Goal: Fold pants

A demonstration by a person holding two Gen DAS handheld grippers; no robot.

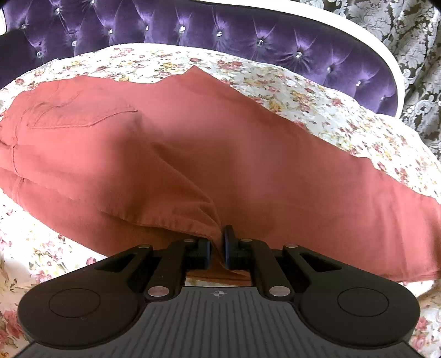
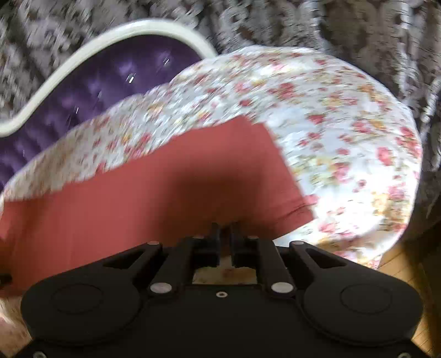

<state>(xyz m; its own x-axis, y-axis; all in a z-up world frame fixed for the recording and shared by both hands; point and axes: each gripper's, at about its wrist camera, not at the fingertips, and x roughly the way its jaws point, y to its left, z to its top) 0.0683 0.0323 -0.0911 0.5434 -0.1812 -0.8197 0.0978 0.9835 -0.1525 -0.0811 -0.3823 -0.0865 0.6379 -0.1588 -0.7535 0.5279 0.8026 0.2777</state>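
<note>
Your left gripper (image 1: pixel 217 245) has its fingers pinched on the near edge of the red pants (image 1: pixel 193 154), so you can lift that side over. Your right gripper (image 2: pixel 226 236) looks nearly closed at the leg end, but the blur hides whether it holds cloth. The pants lie flat on the flowery bed (image 1: pixel 317 102). Behind it is the purple headboard (image 1: pixel 193 24).
</note>
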